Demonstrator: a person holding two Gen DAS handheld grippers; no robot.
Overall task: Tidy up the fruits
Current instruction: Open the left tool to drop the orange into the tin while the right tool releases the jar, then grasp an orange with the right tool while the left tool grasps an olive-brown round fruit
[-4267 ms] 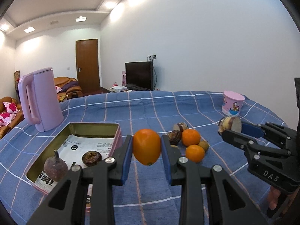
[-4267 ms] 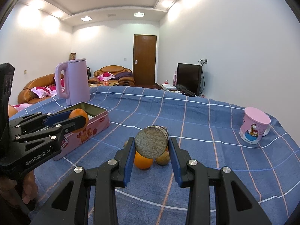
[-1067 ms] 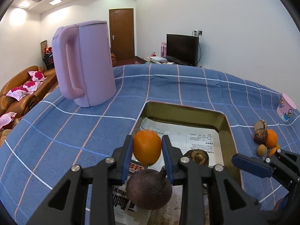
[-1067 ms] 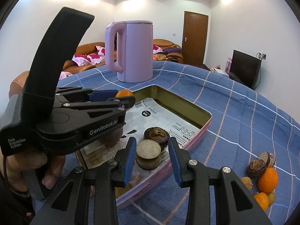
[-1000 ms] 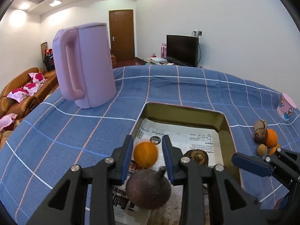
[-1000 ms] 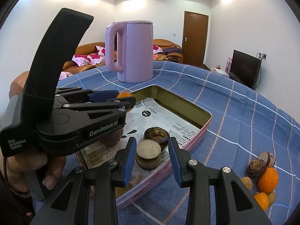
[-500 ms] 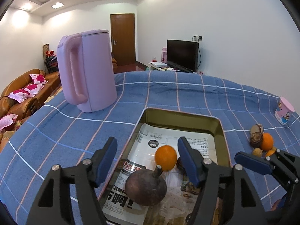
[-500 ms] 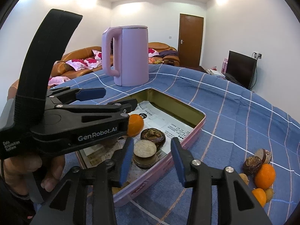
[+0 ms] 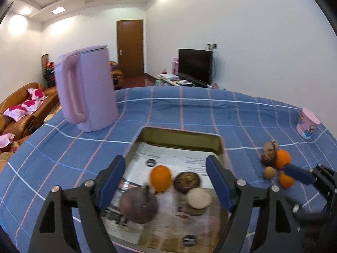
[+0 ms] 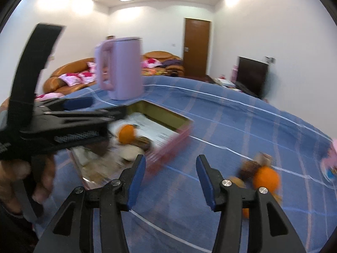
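Note:
A pink tin tray (image 9: 220,145) lined with newspaper holds an orange (image 9: 160,178), a dark round fruit with a stem (image 9: 139,205), a brown cut fruit (image 9: 187,182) and a pale-topped cut fruit (image 9: 199,199). My left gripper (image 9: 166,181) is open and empty above the tray. My right gripper (image 10: 170,177) is open and empty over the cloth, right of the tray (image 10: 168,149). A pile of loose fruit with two oranges (image 9: 283,159) lies right of the tray; it also shows blurred in the right wrist view (image 10: 266,177).
A tall pink kettle (image 9: 88,90) stands behind the tray on the left. A pink mug (image 9: 307,123) sits at the table's far right. The table has a blue checked cloth (image 9: 189,113). Sofas, a door and a TV lie beyond.
Both grippers have opened and let go: the orange and the pale-topped cut fruit now lie in the tray. Both have drawn back, the right one swinging right, off the tray.

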